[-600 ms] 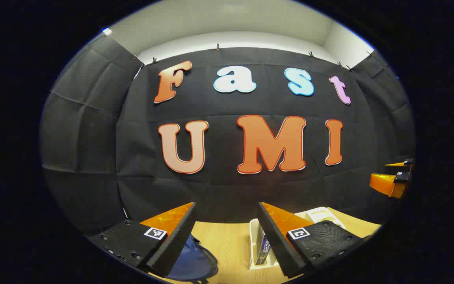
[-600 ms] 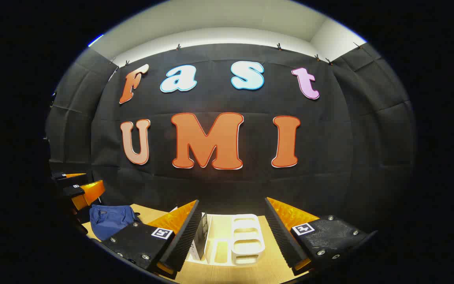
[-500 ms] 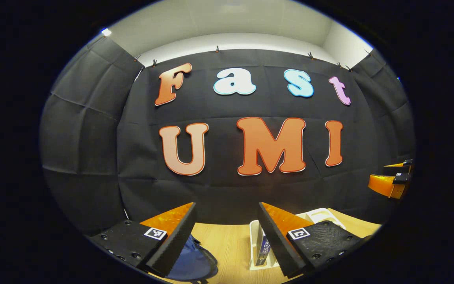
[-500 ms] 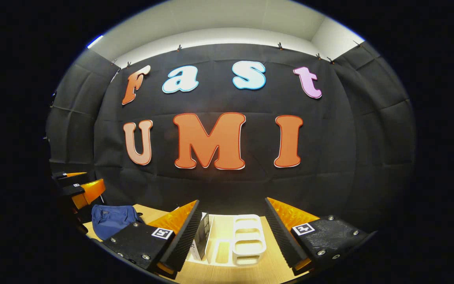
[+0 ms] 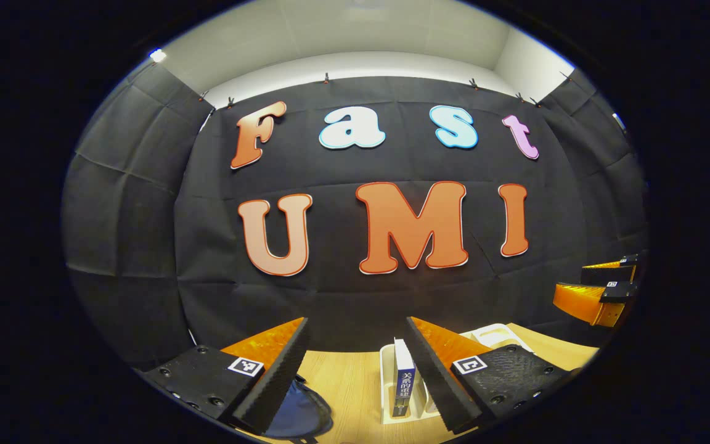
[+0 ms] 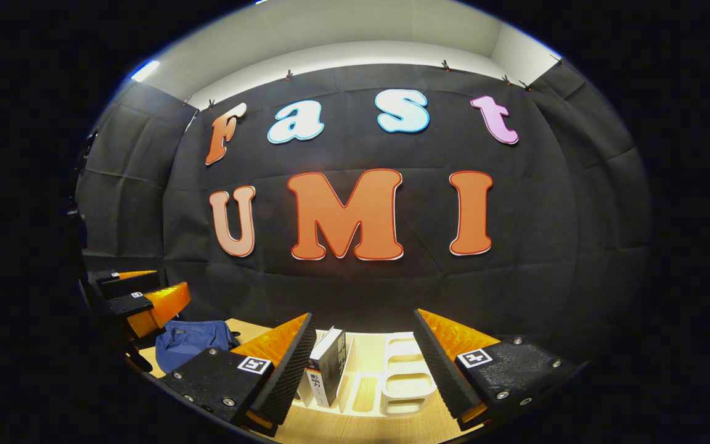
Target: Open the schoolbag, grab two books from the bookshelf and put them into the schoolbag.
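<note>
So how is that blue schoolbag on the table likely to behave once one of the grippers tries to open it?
The schoolbag looks like soft, creased fabric slumped flat on the wooden table, so it will probably fold or drag along rather than hold its shape. It seems fairly empty, so likely light. The cloth should bunch between the fingers, so one gripper may need to pin it down.
</note>
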A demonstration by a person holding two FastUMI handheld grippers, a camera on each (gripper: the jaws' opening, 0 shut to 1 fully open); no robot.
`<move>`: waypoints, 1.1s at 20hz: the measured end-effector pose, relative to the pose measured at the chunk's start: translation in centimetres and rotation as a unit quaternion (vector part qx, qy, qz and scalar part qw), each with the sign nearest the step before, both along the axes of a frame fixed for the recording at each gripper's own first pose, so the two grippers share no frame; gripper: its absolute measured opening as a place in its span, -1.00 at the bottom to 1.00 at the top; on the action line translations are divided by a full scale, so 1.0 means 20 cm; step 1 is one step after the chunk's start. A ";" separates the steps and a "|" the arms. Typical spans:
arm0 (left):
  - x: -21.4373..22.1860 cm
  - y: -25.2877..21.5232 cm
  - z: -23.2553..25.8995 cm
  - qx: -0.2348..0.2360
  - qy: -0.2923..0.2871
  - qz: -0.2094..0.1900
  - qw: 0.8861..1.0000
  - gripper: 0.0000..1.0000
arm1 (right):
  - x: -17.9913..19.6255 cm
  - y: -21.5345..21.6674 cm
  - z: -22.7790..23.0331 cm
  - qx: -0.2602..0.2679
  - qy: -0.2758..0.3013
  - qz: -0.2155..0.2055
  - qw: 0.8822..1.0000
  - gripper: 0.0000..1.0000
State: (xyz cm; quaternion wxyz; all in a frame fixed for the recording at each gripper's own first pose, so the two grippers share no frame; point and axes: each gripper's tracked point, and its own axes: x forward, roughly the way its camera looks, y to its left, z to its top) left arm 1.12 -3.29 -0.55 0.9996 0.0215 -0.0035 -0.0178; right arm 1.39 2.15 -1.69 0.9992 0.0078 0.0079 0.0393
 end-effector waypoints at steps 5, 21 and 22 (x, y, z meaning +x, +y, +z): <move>0.09 0.06 -0.01 -0.009 0.003 -0.020 1.000 0.97 | 0.06 0.09 0.03 0.014 -0.005 -0.011 1.000 0.88; 0.19 0.24 -0.16 -0.014 0.035 -0.018 0.999 0.99 | 0.12 0.22 -0.03 -0.007 0.014 -0.015 1.000 0.88; 0.20 0.25 -0.18 -0.011 0.039 -0.018 0.999 0.92 | 0.13 0.22 -0.04 -0.008 0.015 -0.015 1.000 0.88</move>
